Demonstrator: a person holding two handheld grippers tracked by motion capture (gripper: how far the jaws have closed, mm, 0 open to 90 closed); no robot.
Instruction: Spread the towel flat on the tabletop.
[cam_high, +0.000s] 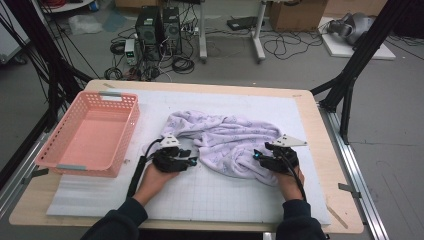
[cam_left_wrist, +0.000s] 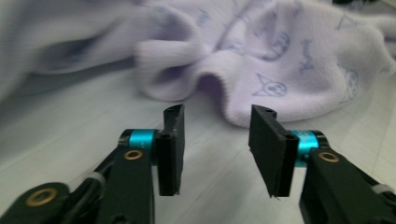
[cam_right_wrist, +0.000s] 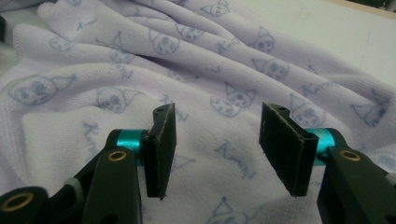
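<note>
A crumpled lilac towel (cam_high: 225, 142) printed with small cartoon faces lies in a heap at the middle of the bench (cam_high: 320, 150), on a white gridded mat (cam_high: 210, 192); its long axis runs roughly from the left edge toward the right edge. The left gripper (cam_high: 192, 159) sits just off the heap's left end, jaws standing partly open with nothing between them. In the left gripper view a rolled hem of the towel (cam_left_wrist: 233, 88) lies straight ahead of the jaws, near but apart, with bare mat between. The right gripper (cam_high: 256, 155) is over the heap's near right part; in the right gripper view its jaws are likewise apart and empty, hovering above folds of cloth (cam_right_wrist: 219, 98). The right hand looks nearer to a grip, since cloth already lies under its jaws, while the left would have to go forward to reach the hem. A pink plastic basket (cam_high: 127, 130) stands empty by the left edge.
</note>
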